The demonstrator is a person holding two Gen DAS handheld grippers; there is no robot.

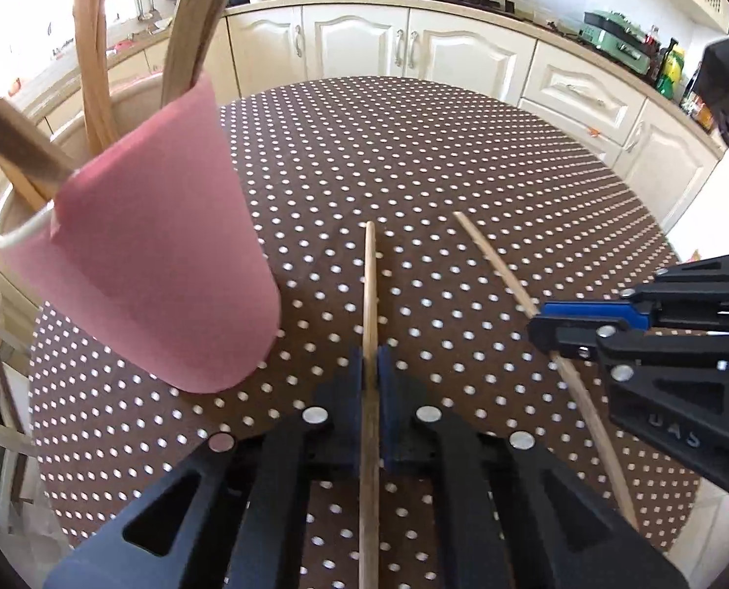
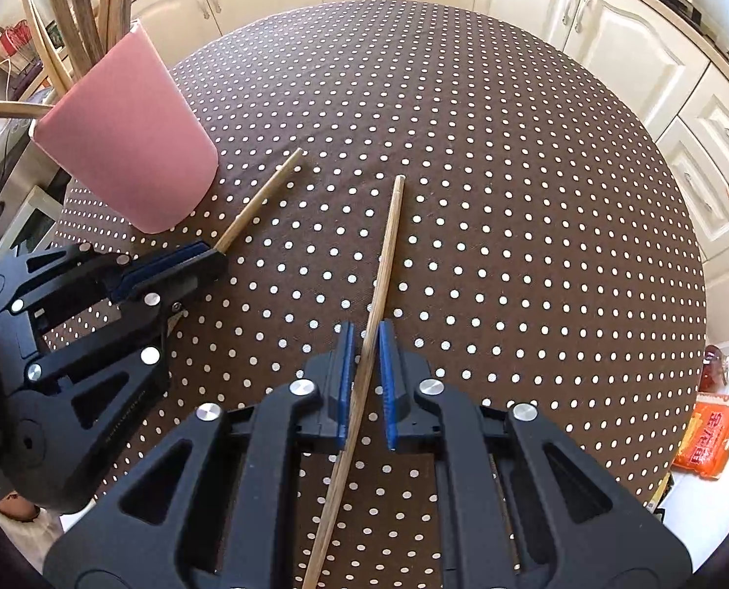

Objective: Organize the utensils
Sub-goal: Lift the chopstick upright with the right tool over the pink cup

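Each hand has one chopstick. Left gripper is clamped on a chopstick that runs straight out between its pads, tip toward the far side of the table — the pink cup sits just to its left, close. Right gripper is closed on the second chopstick, which sits slightly skewed between the blue pads but looks pinched; the left wrist view shows the same gripper from the side with that stick passing through it. Both sticks are off the dotted tablecloth, held pointing forward and down, not yet over the cup. Progress: the cup already holds several wooden utensils standing up out of its rim, so most of the sorting looks done. No other loose utensils visible on the cloth in either view, so I'd judge these two sticks are the last items. Left to do — swing each one over the rim, tip it upright and drop it in. Left one is nearer, likely goes first. Watch the crowded rim; handles already in there could deflect a stick on entry.
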